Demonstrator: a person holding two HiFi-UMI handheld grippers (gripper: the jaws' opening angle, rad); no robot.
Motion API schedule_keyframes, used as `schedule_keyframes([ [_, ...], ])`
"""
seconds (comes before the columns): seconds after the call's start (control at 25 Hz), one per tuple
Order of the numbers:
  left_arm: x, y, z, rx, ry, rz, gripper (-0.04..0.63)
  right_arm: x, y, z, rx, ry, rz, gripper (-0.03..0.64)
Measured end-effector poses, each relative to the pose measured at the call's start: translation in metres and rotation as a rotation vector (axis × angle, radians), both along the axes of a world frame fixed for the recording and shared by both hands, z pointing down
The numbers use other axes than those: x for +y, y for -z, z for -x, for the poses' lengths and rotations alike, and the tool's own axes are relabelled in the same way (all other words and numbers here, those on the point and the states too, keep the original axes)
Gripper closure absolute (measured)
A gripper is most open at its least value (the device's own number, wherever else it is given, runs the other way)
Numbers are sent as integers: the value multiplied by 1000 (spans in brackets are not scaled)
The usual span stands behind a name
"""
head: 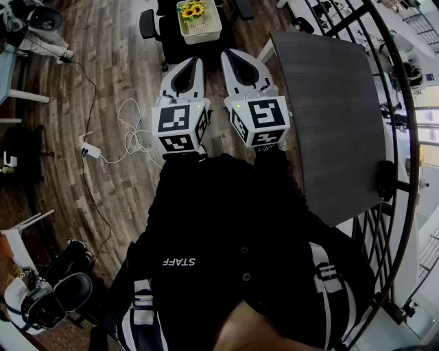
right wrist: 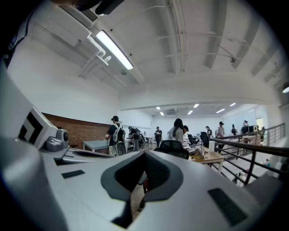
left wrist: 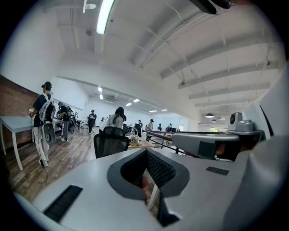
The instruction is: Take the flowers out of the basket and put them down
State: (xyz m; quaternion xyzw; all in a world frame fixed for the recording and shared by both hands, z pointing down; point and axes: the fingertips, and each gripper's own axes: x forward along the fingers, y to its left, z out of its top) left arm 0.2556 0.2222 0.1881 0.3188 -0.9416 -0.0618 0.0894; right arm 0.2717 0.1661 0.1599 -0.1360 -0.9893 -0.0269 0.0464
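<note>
A white basket (head: 199,27) holding yellow flowers (head: 191,10) stands on a dark seat at the top of the head view, well ahead of both grippers. My left gripper (head: 196,63) and right gripper (head: 227,55) are held side by side over the wood floor and point toward the basket. Both have their jaws together with nothing between them. In the left gripper view the left gripper (left wrist: 151,180) aims level across an office. So does the right gripper (right wrist: 143,180) in its own view. Neither gripper view shows the basket.
A grey table (head: 329,116) stands to the right, with a black railing (head: 405,137) beyond it. A white cable and power strip (head: 90,149) lie on the floor at left. Several people, desks and a black chair (left wrist: 110,142) fill the office ahead.
</note>
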Motion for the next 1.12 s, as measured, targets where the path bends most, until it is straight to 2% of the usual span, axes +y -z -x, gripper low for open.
schedule_keyframes([
  [0.44,19,-16,29,28,-27,3,598,15,-9,29,-1,-47,-24,604],
  [0.68,35,-22,45,42,-38,3,598,27,-11,44,-5,-59,6,604],
  [1.12,53,-56,77,123,-7,-13,598,14,-49,78,94,-102,47,604],
])
